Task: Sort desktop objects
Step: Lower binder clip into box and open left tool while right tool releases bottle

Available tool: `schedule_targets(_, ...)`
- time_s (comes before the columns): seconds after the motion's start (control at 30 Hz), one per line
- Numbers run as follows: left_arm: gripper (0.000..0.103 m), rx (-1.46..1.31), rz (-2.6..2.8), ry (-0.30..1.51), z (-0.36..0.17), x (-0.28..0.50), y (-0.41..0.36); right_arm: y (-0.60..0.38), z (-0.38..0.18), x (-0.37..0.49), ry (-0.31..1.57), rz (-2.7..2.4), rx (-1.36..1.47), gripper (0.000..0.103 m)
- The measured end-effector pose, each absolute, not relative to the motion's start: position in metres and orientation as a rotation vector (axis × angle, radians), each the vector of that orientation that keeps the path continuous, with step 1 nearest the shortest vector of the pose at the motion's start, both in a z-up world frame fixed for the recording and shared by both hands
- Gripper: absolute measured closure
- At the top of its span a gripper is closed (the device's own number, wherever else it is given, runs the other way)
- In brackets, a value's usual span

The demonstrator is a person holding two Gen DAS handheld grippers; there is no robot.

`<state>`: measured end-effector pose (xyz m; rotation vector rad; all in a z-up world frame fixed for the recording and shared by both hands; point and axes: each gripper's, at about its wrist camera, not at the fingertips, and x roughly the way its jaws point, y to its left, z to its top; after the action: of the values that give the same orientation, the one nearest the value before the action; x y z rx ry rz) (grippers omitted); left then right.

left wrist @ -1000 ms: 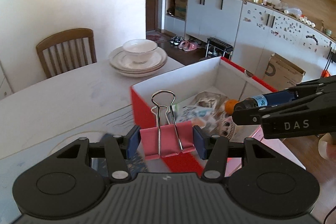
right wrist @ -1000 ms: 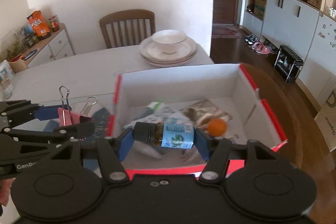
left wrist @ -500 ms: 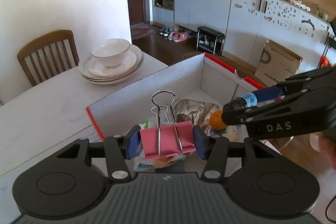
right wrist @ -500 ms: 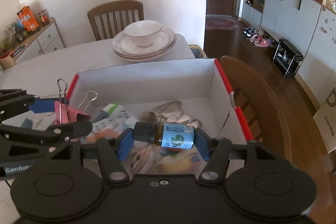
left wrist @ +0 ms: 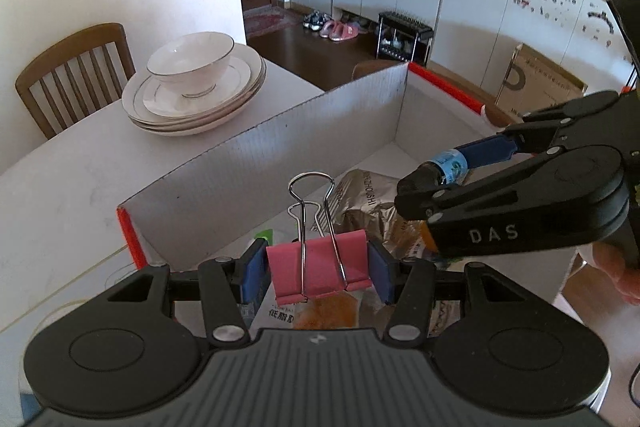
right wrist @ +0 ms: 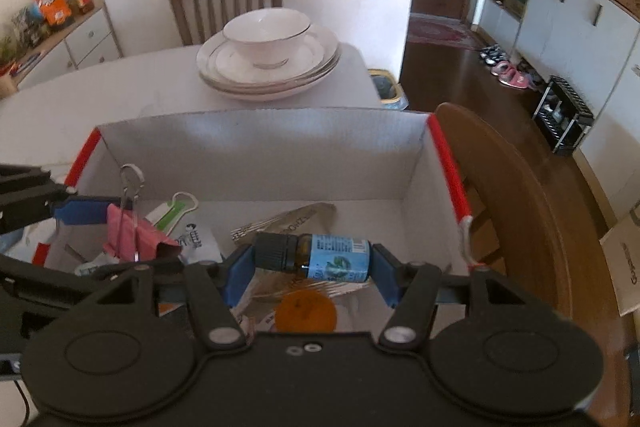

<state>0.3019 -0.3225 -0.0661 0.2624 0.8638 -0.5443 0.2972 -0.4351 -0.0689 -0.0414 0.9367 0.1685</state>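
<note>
The left gripper [left wrist: 318, 267] has its blue fingers [left wrist: 252, 269] clamped on a pink binder clip [left wrist: 316, 267], wire handles pointing up, held over the open cardboard box [left wrist: 248, 167]. The right gripper [right wrist: 310, 259] grips a small brown bottle [right wrist: 320, 257] lying crosswise, black cap to the left, also above the box. Under them, inside the box, lie snack packets [left wrist: 368, 199] and an orange ball [right wrist: 306, 311]. Past the box, on the white counter [left wrist: 80, 163], a bowl [right wrist: 266, 37] sits on stacked plates [right wrist: 268, 71]. A wooden chair [right wrist: 226, 1] stands beyond, by the wall.
</note>
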Motion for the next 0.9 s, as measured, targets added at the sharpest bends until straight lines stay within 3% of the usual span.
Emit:
schedule_targets(0.63,0.050,0.226,-0.583,1.015,-0.088,0.318,-0.322,-0.444,-0.090,0.314,1.065,0.193,-0.006,0.041)
schedule_targets(0.83,0.043,0.214,-0.587,0.985,-0.083,0.311,-0.319,-0.447,-0.081,0.307,1.022,0.198,-0.021,0.039)
schedule_targets(0.9,0.036,0.211,-0.586,0.970,-0.079,0.307,-0.318,-0.448,-0.077,0.302,1.009,0.206,-0.030,0.038)
